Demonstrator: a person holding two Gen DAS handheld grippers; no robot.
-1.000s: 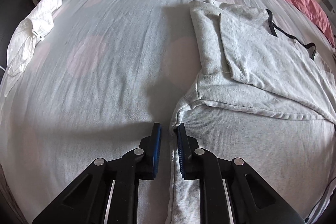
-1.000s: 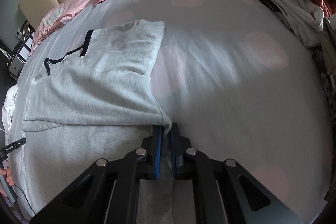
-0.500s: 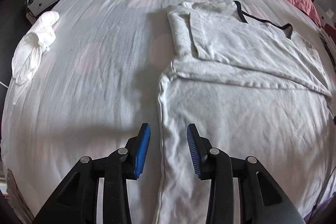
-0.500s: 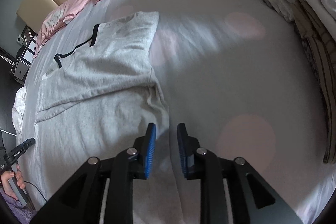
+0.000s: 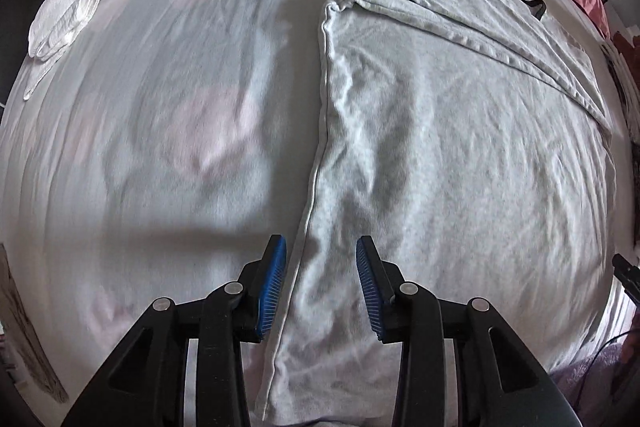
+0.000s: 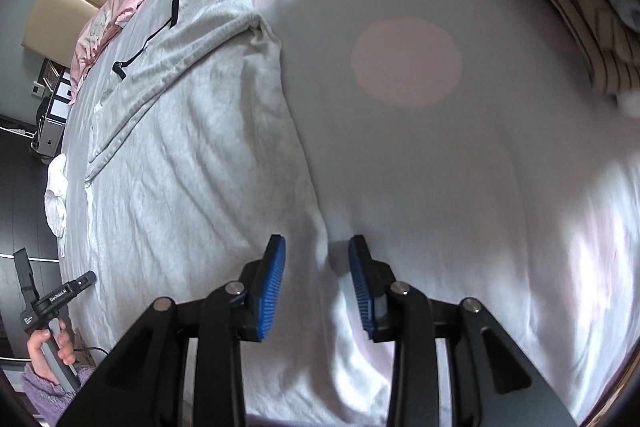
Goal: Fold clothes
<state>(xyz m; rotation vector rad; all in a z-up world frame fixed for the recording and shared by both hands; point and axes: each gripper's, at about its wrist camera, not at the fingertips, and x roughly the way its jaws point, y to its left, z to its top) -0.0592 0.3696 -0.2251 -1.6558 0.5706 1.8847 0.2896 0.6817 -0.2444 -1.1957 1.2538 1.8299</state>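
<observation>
- A grey garment (image 5: 440,131) lies spread flat on the bed sheet (image 5: 160,107), its top part folded down across it.
- The left gripper (image 5: 320,283) is spread wide above the garment's left edge, holding nothing.
- The right gripper (image 6: 316,283) is likewise spread, empty, over the garment's right edge.
- A white cloth (image 5: 76,3) lies well apart, left.

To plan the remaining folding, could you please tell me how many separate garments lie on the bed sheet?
2 clearly visible: a light grey knit garment with black neckline trim spread between the open grippers, and a crumpled white ribbed garment near the bed's far left edge. Blurred fabrics along the right edge may hide more.
</observation>
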